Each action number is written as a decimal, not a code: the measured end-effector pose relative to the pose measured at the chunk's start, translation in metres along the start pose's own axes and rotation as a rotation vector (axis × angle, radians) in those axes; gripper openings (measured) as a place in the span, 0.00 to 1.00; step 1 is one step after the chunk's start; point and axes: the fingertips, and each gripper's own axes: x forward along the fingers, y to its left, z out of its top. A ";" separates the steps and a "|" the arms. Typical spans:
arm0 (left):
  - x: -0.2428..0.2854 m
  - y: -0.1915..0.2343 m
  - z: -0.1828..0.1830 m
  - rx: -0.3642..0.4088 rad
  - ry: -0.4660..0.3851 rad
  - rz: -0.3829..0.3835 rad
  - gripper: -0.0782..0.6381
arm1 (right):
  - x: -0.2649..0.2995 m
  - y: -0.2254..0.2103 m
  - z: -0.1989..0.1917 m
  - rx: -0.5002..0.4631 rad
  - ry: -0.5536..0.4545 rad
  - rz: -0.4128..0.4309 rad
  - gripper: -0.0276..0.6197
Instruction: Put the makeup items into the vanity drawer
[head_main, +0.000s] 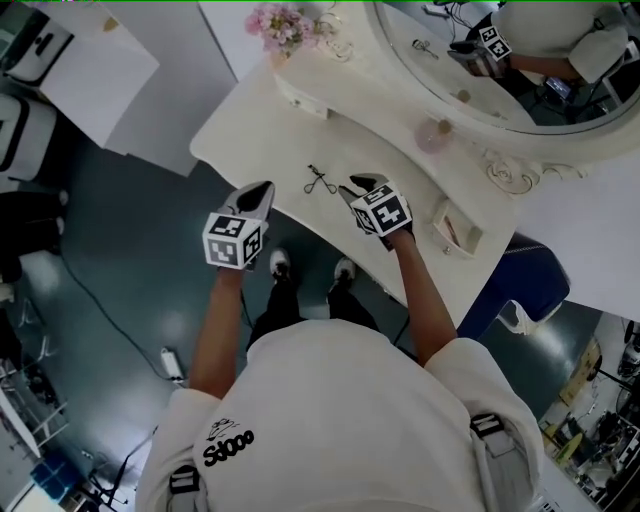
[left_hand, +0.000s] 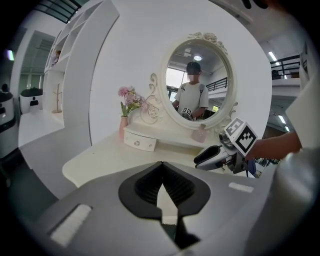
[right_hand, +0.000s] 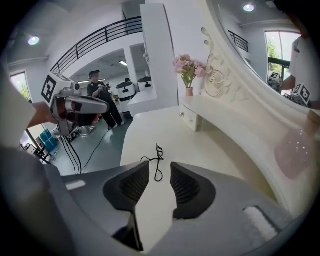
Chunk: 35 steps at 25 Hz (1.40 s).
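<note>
A black eyelash curler (head_main: 320, 181) (right_hand: 158, 156) lies on the cream vanity top (head_main: 250, 125), near its front edge. My right gripper (head_main: 358, 188) (right_hand: 160, 167) hovers just right of it, open and empty, its jaws pointing at the curler. My left gripper (head_main: 262, 192) (left_hand: 161, 165) hangs at the front edge left of the curler, shut on nothing. To the right, a small drawer (head_main: 468, 240) stands pulled out, with a thin reddish item inside. A pink bottle (head_main: 433, 135) (left_hand: 200, 134) stands under the mirror.
An oval mirror (head_main: 520, 60) backs the table. A pink flower vase (head_main: 285, 25) (left_hand: 127, 102) and a small closed drawer box (head_main: 300, 97) (left_hand: 140, 142) sit at the far left. A blue seat (head_main: 520, 280) stands below the open drawer. Cables cross the floor (head_main: 100, 300).
</note>
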 end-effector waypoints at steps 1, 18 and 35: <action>-0.002 0.006 -0.001 -0.004 0.001 0.000 0.14 | 0.008 0.004 0.004 -0.006 0.003 0.004 0.26; -0.001 0.065 -0.004 0.023 0.070 -0.069 0.14 | 0.106 0.004 0.013 0.003 0.156 -0.070 0.16; 0.094 -0.062 0.045 0.069 0.071 -0.462 0.14 | -0.086 -0.070 -0.060 0.276 0.053 -0.427 0.07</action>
